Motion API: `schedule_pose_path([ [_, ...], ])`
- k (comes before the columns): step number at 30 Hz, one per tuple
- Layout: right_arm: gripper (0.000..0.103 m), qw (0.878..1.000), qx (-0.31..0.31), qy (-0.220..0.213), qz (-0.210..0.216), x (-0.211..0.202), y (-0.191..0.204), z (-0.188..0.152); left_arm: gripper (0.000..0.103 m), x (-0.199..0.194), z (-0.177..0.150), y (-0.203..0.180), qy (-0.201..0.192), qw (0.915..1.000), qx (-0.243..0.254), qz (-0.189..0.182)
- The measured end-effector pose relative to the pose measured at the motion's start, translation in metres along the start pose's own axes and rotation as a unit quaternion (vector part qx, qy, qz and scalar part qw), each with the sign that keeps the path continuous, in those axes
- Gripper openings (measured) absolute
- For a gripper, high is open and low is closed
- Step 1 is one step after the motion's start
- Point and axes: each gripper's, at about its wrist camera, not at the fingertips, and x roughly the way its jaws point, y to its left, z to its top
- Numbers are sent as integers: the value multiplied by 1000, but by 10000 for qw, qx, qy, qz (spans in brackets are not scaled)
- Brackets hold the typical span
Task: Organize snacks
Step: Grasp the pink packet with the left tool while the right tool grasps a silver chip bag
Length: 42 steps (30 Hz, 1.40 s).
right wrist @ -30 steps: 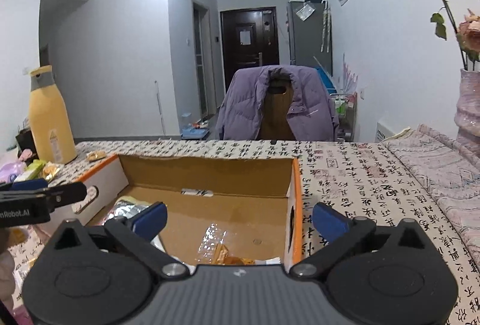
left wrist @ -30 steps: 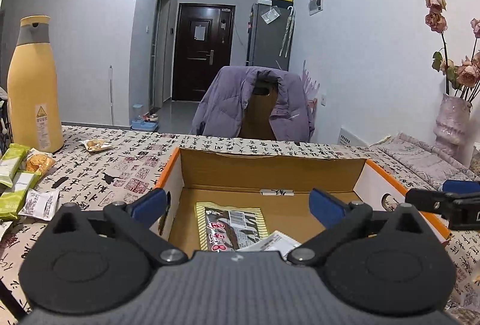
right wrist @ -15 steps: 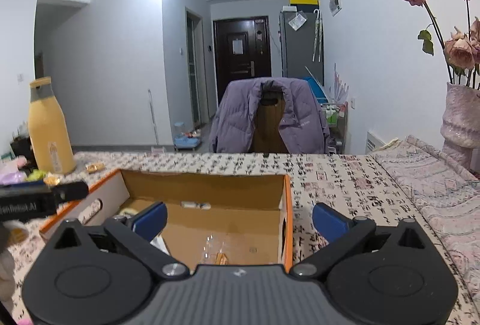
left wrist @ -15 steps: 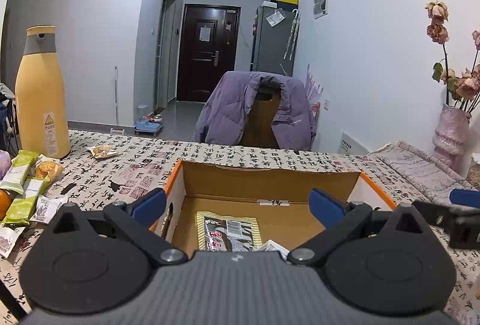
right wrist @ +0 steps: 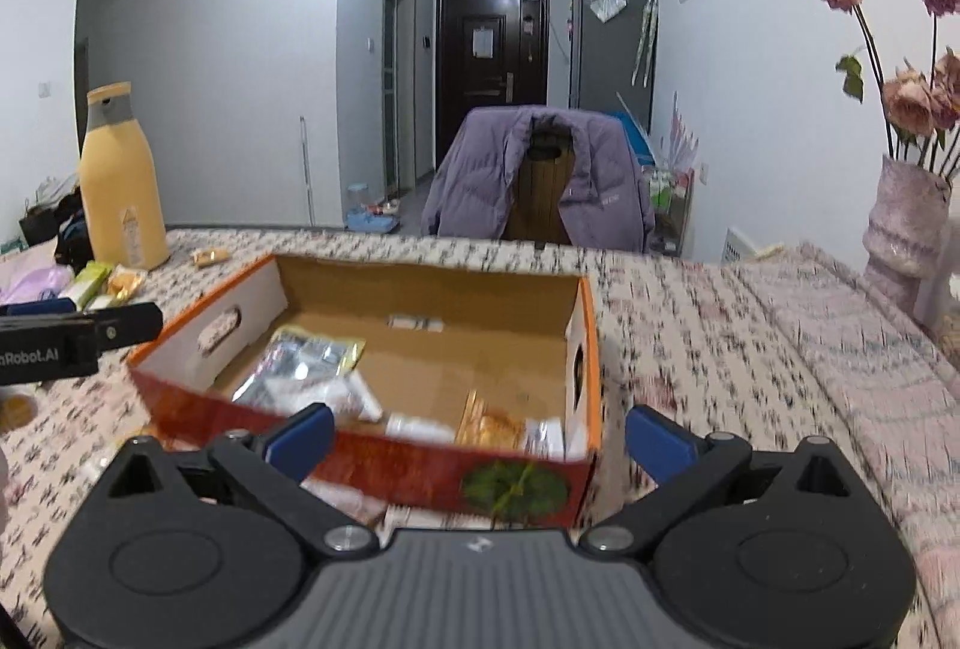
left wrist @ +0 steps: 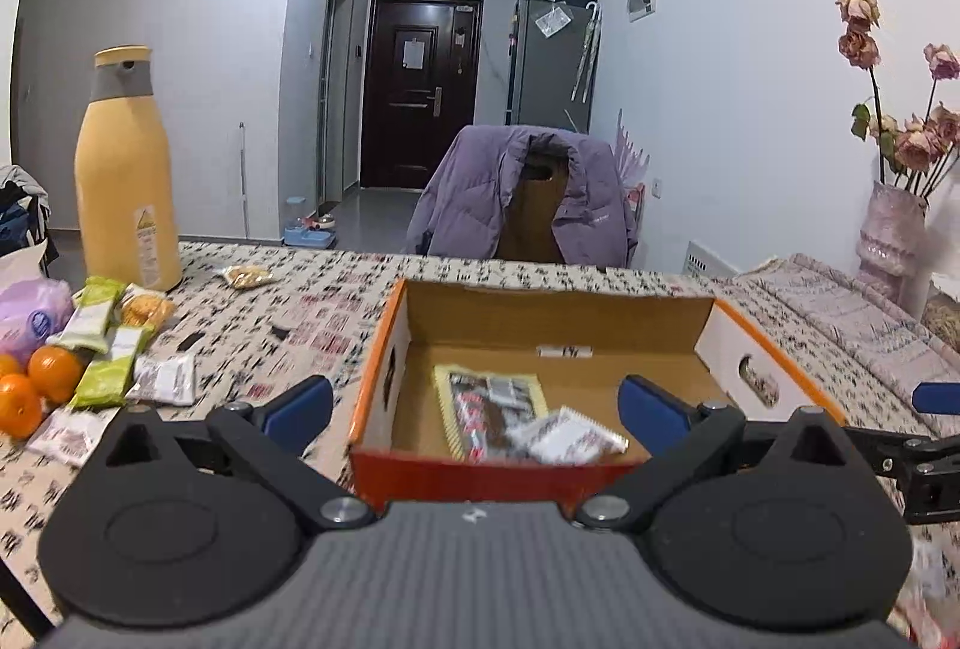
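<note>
An open cardboard box with orange edges (left wrist: 384,343) (right wrist: 591,343) sits on the patterned tablecloth and holds several snack packets (left wrist: 492,403) (right wrist: 300,361). My left gripper (left wrist: 474,409) hangs open in front of the box's near wall, with nothing between its blue pads. My right gripper (right wrist: 477,436) is also open and empty, just before the box's red front wall. Loose snacks lie at the left: green bars (left wrist: 111,367), a white packet (left wrist: 165,379) and a small cracker pack (left wrist: 246,276). Each gripper shows at the edge of the other's view.
A tall yellow bottle (left wrist: 126,175) stands at the back left, with oranges (left wrist: 36,385) and a purple pack (left wrist: 33,313) near it. A vase of dried roses (right wrist: 906,223) stands at the right. A chair with a purple jacket (left wrist: 528,193) is behind the table.
Both grippers have drawn back and risen from over the box, so its near wall and more of the snacks inside now show. Both stayed open and empty.
</note>
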Motion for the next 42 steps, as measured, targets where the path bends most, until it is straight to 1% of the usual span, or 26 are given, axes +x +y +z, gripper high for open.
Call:
schedule_pose_path([
  [7,103,9996,50,273,54,-13,17,-26,103,-26,-21,3,124,9999,82,-18],
  [12,103,9984,96,556,-55,-11,24,-43,103,-42,-38,5,221,9997,107,-61],
  [15,103,9977,162,648,-111,-11,25,-54,103,-48,-47,7,285,9995,115,-70],
  [17,97,9977,222,639,-55,-15,24,-60,103,-53,-51,8,301,9995,116,-74],
  [18,91,9977,258,630,1,-17,24,-63,103,-54,-53,9,310,9994,113,-73],
  [19,87,9976,281,626,24,-19,24,-66,103,-56,-55,10,326,9994,106,-81],
  [21,81,9977,321,593,18,-23,24,-71,103,-58,-59,10,372,9992,90,-98],
  [23,80,9974,396,594,51,-24,23,-76,103,-61,-61,9,401,9991,87,-137],
  [26,78,9979,407,513,20,-25,25,-84,103,-63,-66,9,468,9987,88,-188],
  [29,73,9988,306,380,-59,-28,29,-91,103,-63,-70,9,588,9980,96,-187],
  [34,64,9994,343,-27,-93,-37,28,-98,103,-63,-72,8,717,9973,144,-76],
  [35,63,9993,326,-114,-108,-39,29,-100,103,-64,-72,8,720,9973,150,-44],
  [37,58,9992,324,-246,-44,-43,28,-101,103,-65,-70,8,712,9974,131,9],
  [42,55,9980,377,-507,77,-55,22,-102,103,-65,-68,5,715,9973,126,120],
])
